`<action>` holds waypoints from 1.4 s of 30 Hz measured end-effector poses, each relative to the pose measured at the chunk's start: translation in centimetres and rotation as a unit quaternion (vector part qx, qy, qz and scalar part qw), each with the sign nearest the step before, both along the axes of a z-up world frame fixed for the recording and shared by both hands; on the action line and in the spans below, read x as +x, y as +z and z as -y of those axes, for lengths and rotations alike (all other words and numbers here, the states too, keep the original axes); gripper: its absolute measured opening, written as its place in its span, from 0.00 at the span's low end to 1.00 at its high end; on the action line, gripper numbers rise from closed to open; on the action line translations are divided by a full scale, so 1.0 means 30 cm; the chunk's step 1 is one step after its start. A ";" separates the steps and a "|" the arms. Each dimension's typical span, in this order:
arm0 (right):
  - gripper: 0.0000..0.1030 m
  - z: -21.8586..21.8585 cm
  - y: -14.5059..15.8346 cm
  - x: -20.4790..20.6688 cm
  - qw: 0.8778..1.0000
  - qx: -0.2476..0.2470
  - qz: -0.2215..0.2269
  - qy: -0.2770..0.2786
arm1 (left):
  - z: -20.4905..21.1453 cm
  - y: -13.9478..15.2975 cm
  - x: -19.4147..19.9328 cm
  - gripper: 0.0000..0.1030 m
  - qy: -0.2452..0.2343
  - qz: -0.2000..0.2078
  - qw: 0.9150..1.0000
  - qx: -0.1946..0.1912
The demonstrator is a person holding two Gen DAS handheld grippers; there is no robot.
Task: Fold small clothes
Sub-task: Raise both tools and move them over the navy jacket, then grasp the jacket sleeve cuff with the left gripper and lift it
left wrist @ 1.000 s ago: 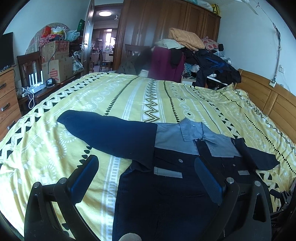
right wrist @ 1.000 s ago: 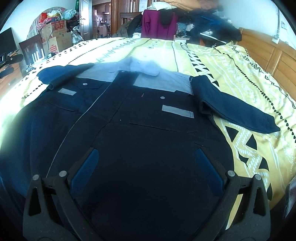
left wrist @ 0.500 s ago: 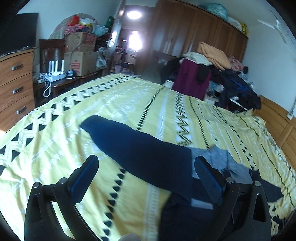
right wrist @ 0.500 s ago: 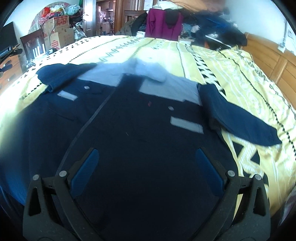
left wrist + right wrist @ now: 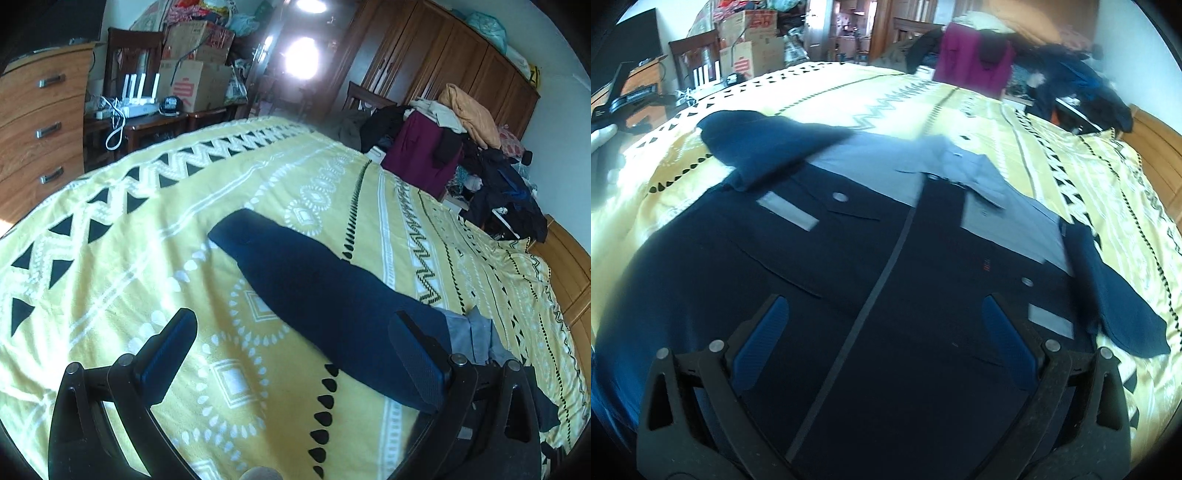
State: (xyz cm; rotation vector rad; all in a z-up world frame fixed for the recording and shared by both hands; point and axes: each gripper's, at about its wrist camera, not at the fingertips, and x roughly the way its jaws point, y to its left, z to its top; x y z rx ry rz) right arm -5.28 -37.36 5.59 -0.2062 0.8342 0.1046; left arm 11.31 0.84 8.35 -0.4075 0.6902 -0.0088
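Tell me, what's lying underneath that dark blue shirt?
The yellow patterned blanket shows all around the shirt. Whatever is directly under its body is covered from view.

Bright daylight in both views, strongest on the yellow bedspread (image 5: 129, 258), close to washed out at the left and right edges in the right wrist view. Blown-out glare from the ceiling lamp (image 5: 309, 4) and the lit doorway (image 5: 301, 58) in the left wrist view, with haze over the dark door beside them. Heavy fisheye bend everywhere: bed edges curved, black vignette in the corners. Motion blur across the right wrist view, worst on the clothes pile (image 5: 1052, 62) at the back and the jacket (image 5: 886, 258) collar. Dark jacket fabric nearly without detail. Sharper focus in the left wrist view, soft shadow under the sleeve (image 5: 314, 288).
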 end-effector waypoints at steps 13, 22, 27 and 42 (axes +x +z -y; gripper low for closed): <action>1.00 -0.137 -0.060 0.075 0.999 -0.011 -0.024 0.033 | -0.041 -0.174 0.210 0.99 -0.029 -0.065 0.996 -0.058; 1.00 -0.152 -0.072 0.131 0.999 -0.004 -0.025 0.031 | -0.102 -0.248 0.403 0.95 0.009 -0.088 0.992 -0.091; 1.00 -0.150 -0.093 0.149 0.999 0.007 -0.036 0.030 | -0.114 -0.310 0.500 0.79 0.040 -0.106 0.990 -0.081; 0.95 0.173 0.005 0.215 0.979 0.196 -0.032 -0.037 | 0.372 0.106 0.366 0.20 -0.136 0.090 0.986 -0.045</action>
